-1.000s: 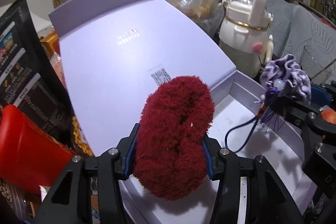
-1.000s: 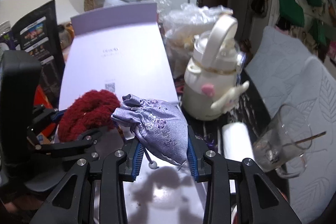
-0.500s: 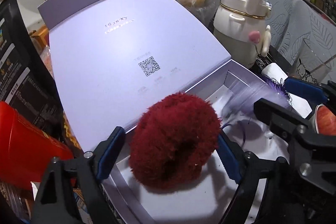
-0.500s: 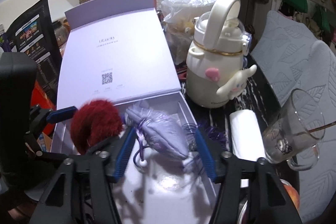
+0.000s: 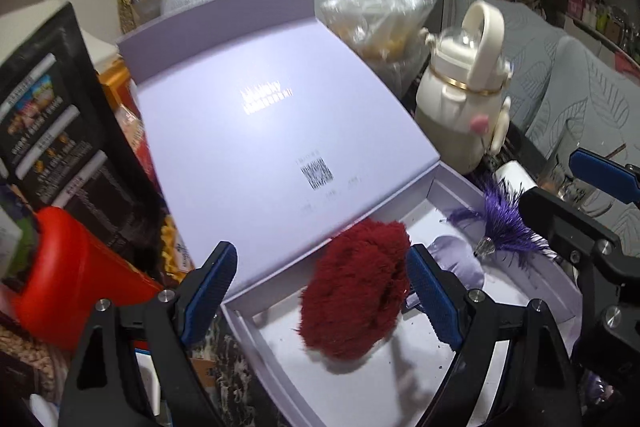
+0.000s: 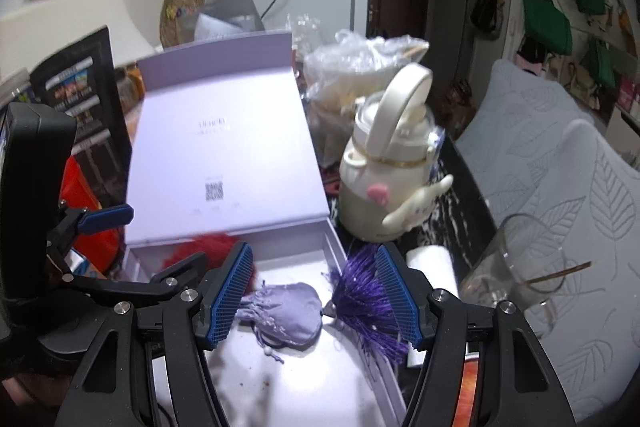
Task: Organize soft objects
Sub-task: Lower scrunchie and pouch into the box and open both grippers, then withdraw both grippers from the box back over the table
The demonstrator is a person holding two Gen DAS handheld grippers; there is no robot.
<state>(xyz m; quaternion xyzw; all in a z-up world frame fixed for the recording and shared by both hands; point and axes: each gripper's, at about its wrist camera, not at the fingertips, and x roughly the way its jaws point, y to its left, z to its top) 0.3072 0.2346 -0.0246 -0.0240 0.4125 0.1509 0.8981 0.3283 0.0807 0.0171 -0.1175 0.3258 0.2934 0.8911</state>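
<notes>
Both tongs open, nothing gripped. Left tongs [image 5: 322, 291] spread wide, jaws just been opening; red fuzzy scrunchie [image 5: 354, 287] between them but clear of the left pad, close against or touching the right pad [image 5: 430, 293], not pinched. Lying in the lavender box [image 5: 560, 291], near the hinge wall under the raised lid [image 5: 260, 131]. Right tongs [image 6: 312, 293] about half spread, jaws also just been opening; lilac drawstring pouch [image 6: 286, 315] lying on the box floor between them, beside the left pad, not squeezed. Purple tassel [image 6: 366, 297] draped over the box's right rim, brushing the right pad.

Step in hand, by the look of it: release done for both soft items, drop into the box complete. Motion blur on scrunchie and lid print, so settling cannot be confirmed.

Next move probably calls for: lifting both tongs straight clear without snagging tassel or fuzz, tucking the tassel inside the rim, then either fetching more soft items or swinging the lid shut. White kettle-shaped bottle [image 6: 390, 179] and glass [image 6: 520, 267] close on the counter at right; worth a wide berth.
</notes>
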